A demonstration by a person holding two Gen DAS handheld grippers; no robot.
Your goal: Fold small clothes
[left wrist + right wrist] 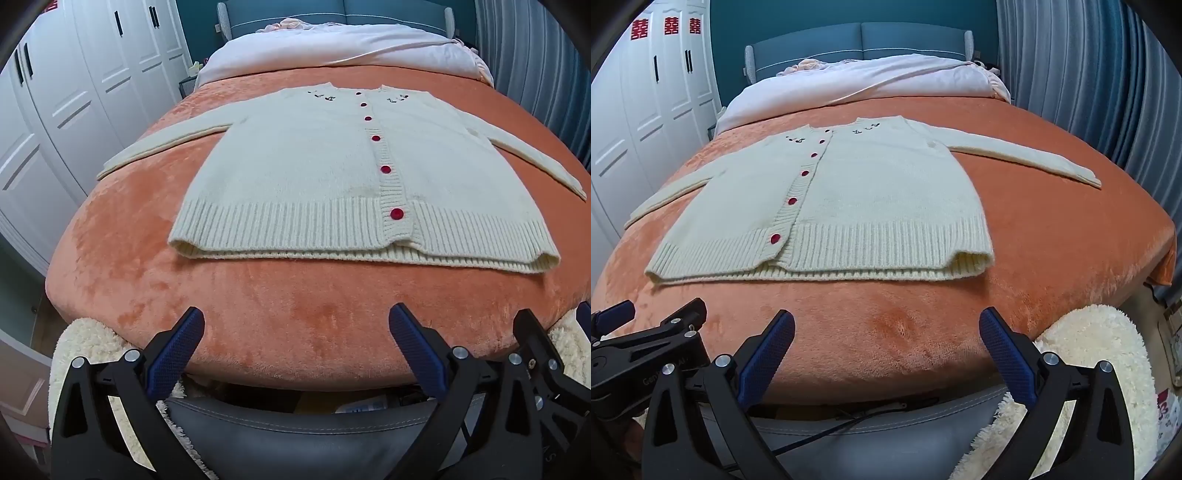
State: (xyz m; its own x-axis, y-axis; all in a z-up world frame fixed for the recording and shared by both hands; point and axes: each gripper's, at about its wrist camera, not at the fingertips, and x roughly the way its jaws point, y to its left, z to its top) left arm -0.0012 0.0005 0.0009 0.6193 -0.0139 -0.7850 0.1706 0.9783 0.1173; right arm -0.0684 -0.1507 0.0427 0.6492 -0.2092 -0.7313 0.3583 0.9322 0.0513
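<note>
Cream knitted cardigan with red buttons (317, 173) lies flat, sleeves spread, on the orange plush bed (258, 314). My left gripper (295, 332) and right gripper (886, 332) hover before its hem, fingers spread wide, empty.

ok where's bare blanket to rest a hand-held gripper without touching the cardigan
Widest free strip: orange blanket between the cardigan hem and the foot edge. Also free: right of the body, below the outstretched right sleeve. Narrower wedge under the left sleeve. The pillow end is crowded with bedding.
</note>
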